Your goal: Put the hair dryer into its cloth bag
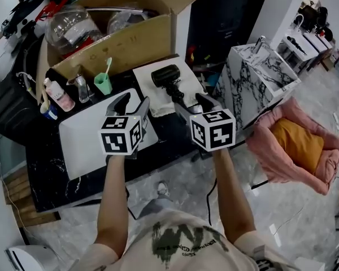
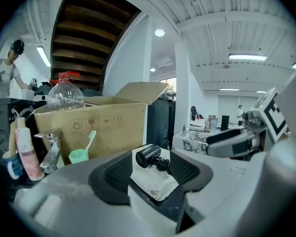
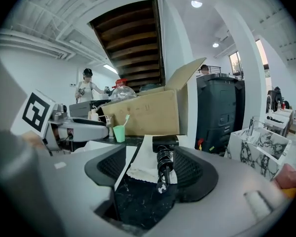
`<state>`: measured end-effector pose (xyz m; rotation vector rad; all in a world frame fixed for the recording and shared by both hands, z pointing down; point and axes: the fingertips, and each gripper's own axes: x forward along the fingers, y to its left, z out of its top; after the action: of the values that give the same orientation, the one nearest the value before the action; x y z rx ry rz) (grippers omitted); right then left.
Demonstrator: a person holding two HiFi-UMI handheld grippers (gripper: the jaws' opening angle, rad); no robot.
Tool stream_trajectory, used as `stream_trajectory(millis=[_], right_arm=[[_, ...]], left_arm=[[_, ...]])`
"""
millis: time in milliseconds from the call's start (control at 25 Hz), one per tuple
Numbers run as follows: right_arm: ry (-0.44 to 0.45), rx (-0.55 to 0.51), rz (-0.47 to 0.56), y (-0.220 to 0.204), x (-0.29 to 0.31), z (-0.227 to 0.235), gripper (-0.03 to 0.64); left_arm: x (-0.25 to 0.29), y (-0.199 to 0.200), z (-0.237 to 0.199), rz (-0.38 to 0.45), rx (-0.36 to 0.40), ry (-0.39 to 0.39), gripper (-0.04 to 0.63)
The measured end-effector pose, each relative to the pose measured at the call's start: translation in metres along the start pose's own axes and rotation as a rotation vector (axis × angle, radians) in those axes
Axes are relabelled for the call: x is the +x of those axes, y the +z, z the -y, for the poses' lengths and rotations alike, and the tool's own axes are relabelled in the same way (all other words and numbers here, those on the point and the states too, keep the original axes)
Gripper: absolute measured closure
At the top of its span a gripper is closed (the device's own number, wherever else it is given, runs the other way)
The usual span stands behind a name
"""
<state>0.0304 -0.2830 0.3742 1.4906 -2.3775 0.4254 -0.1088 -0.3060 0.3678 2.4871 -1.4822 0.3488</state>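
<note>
Left gripper [image 2: 150,177]: released. My jaws stand wide apart with nothing pressed between the pads. In the head view I hang over the white mat [image 1: 85,143], just short of the bag.

Right gripper [image 3: 153,174]: also released, jaws spread wide. In the right gripper view the dryer's handle lines up in the gap, but neither pad touches it. In the head view my fingertips sit near the handle's end.

Hair dryer [image 1: 166,77]: black and outside the bag. It lies on top of the cloth with its barrel toward the cardboard box and its handle pointing back at me. In the left gripper view it shows straight ahead [image 2: 150,156], with its ribbed neck trailing right. In the right gripper view it shows head-on [image 3: 164,149].

Cloth bag [image 1: 147,78]: white and spread flat on the black marble counter [image 1: 51,176]. It lies under the dryer, and its near edge is wrinkled [image 2: 158,184].

Both grippers: side by side, marker cubes up, pointing forward and slightly down at the dryer.

Cardboard box [image 1: 118,44]: open, behind the bag, with clear plastic bottles inside.

Green cup [image 1: 103,84]: stands left of the bag and holds a toothbrush.

Further left: a small faucet [image 1: 82,89] and a pink bottle [image 1: 59,95].

Right of the counter: a marble-patterned stand [image 1: 260,75], and on the floor a pink basket [image 1: 271,151] with an orange cushion.
</note>
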Motion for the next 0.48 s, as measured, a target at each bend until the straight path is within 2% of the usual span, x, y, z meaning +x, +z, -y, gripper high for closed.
stream_trajectory(millis=[280, 480], right_arm=[[-0.014, 0.001, -0.063, 0.004, 0.047, 0.016, 0.313], [0.000, -0.004, -0.154, -0.004, 0.075, 0.025, 0.313]], left_arm=[[0.050, 0.003, -0.020, -0.015, -0.004, -0.055, 0.356], [0.077, -0.006, -0.025, -0.042, -0.009, -0.094, 0.356]])
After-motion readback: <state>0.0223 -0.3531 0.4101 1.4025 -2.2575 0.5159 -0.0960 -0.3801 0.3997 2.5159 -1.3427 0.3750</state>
